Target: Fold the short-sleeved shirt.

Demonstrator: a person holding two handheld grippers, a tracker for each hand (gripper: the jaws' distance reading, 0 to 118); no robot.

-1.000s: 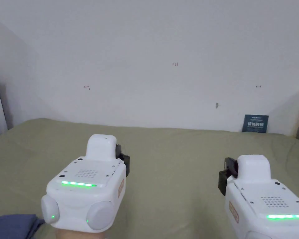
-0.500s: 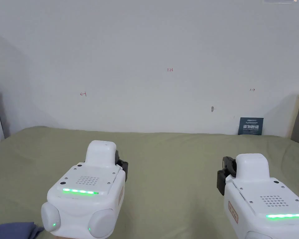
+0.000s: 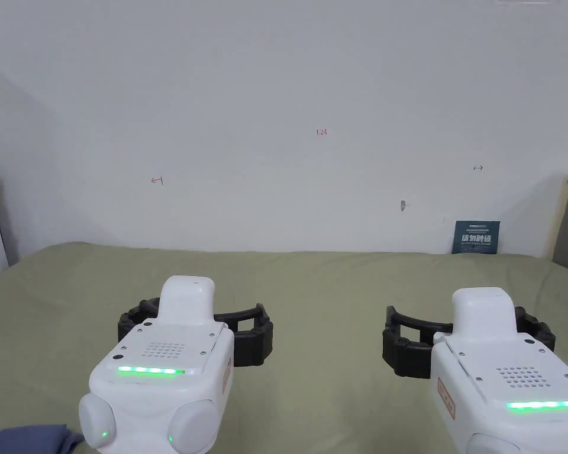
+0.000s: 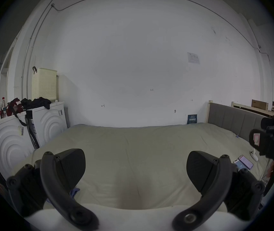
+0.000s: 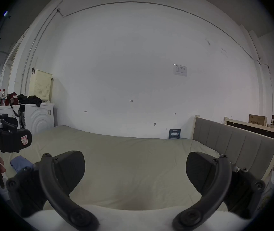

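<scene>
Left gripper view: cream laundry basket point(image 4: 44, 84) atop washer point(image 4: 49, 118), contents hidden.

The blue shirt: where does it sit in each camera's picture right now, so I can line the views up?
Head view: blue shirt, bottom-left corner on the bed.
Left gripper view: a sliver beside the near jaw, lower left.
Right gripper view: lower left on the bed.
Shared landmark: dark blue sign at the wall's foot.

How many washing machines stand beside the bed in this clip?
2. Both stand side by side left of the bed: the nearer washing machine at the picture's edge, the farther washing machine against the wall. More may be hidden beyond the frame.
</scene>
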